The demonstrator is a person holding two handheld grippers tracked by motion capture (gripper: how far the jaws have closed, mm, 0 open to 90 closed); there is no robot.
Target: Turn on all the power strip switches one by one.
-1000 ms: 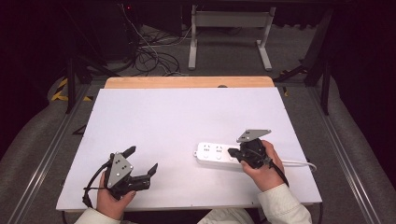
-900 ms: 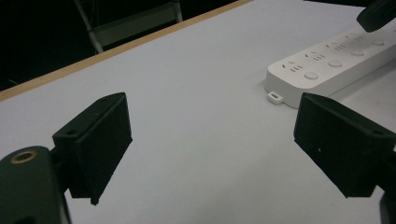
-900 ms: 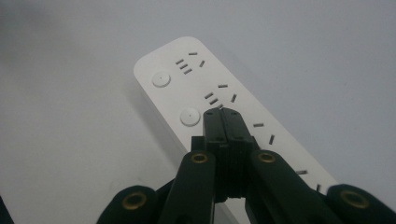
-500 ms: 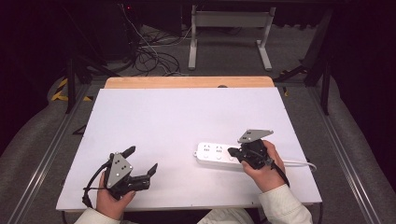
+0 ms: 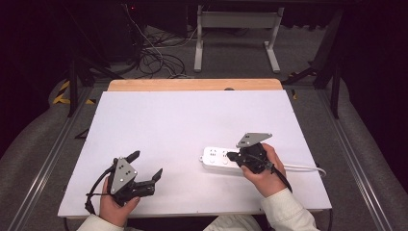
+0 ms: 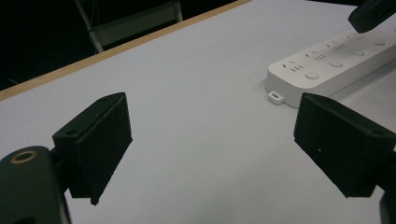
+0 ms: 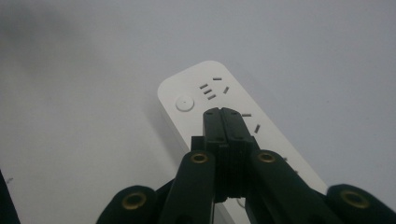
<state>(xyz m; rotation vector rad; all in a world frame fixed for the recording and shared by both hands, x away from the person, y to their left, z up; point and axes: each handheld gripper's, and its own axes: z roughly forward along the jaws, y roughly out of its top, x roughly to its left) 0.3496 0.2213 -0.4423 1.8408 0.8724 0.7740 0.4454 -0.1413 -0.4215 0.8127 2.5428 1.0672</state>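
R gripper (image 5: 234, 156): jaws clenched flat together, nothing between them, tips poised over the power strip (image 5: 219, 159) right by its 2nd button from the free end; in the right gripper view the closed tips (image 7: 225, 122) cover that spot, so can't tell if they touch it or hover just above. L gripper (image 5: 146, 168): released, jaws wide apart, empty, low over the table (image 5: 192, 115) near the front L corner, well apart from the strip.

Strip lies flat on the white table, front R area, long axis across, its cable (image 5: 300, 167) running off to the R behind the R hand (image 5: 264, 168).

Looks like a button press w/ closed tips. Risks, as I judge:
- Tips land off-centre → slip onto a socket slot, no click.
- Strip isn't held down; L gripper is too far to brace it → push at an angle could skate or pivot it on the smooth top.
- Cable under the R hand may drag & twist the strip if the wrist shifts.
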